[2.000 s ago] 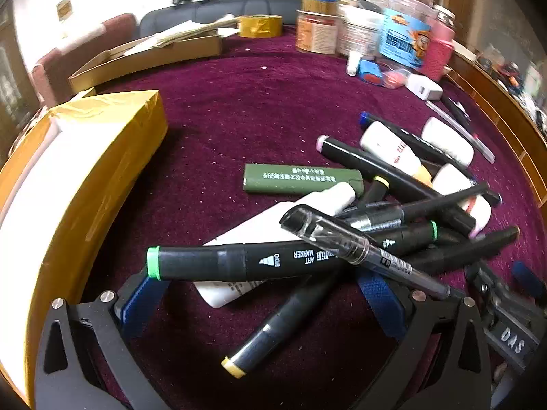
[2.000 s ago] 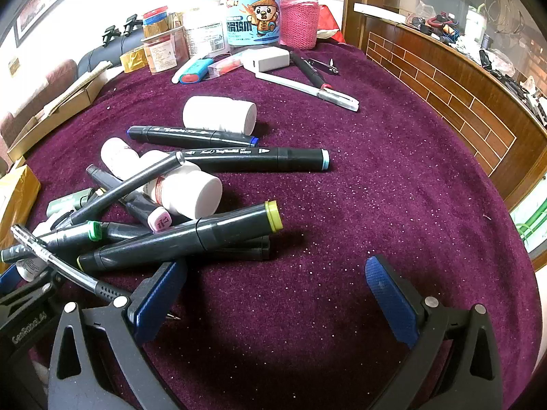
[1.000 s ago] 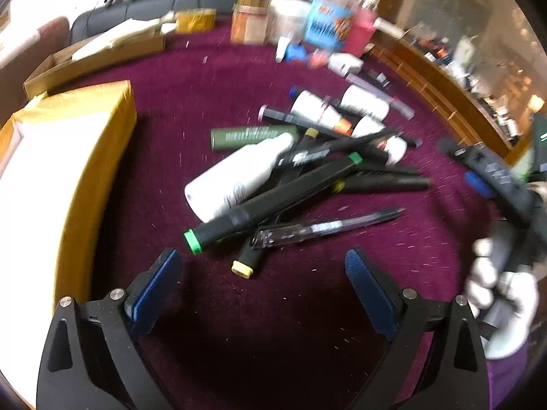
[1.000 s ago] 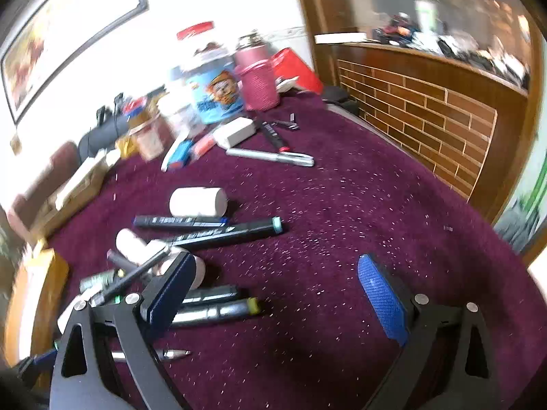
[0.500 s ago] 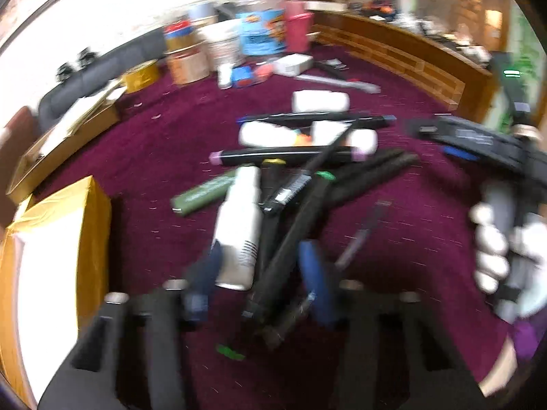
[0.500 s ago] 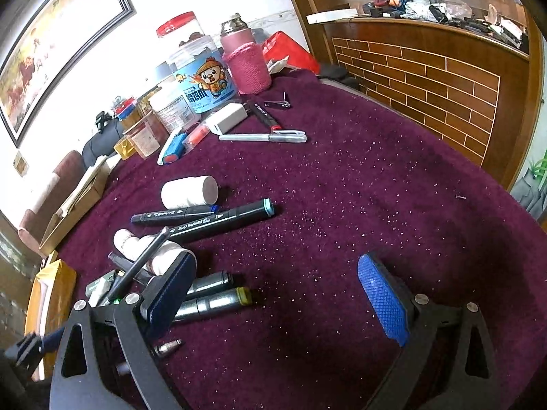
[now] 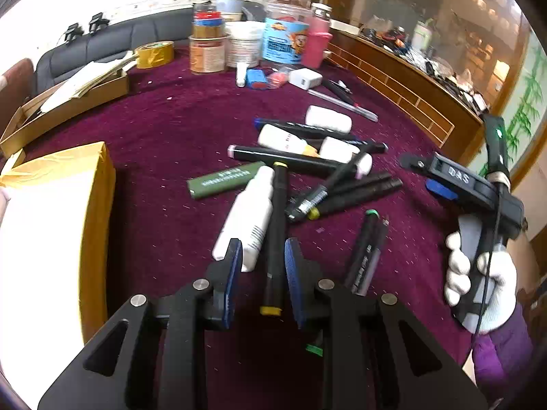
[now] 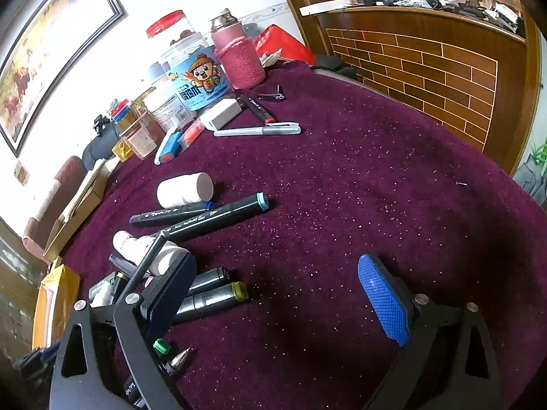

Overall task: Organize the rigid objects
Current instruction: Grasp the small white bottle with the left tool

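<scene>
My left gripper (image 7: pixel 261 266) is narrowed down around a black marker with yellow ends (image 7: pixel 275 239). The marker runs lengthwise between the two blue pads (image 7: pixel 290 273), but I can't really tell if the pads are touching it; there looks to be a sliver of gap on each side. Its near end pokes back toward the camera and its far end reaches into the pile.

Just left of it lies a white bottle (image 7: pixel 248 217), its bottom end right by my left pad. Beyond that there's a green tube (image 7: pixel 227 180) flat on the purple desk (image 7: pixel 164 143), and a jumble of black markers (image 7: pixel 342 188) crossed over each other with a couple of small white bottles (image 7: pixel 328 119) mixed in. A green-tipped marker (image 7: pixel 364 246) sits apart on the right, next to a clear pen.

My right gripper (image 8: pixel 277 290) is spread wide over bare desk, holding nothing; the left view shows it up in a white-gloved hand (image 7: pixel 478 283). A yellow box (image 7: pixel 51 205) sits on the far left, and jars (image 7: pixel 287 41) and a pink bottle (image 8: pixel 239 58) line the back edge.
</scene>
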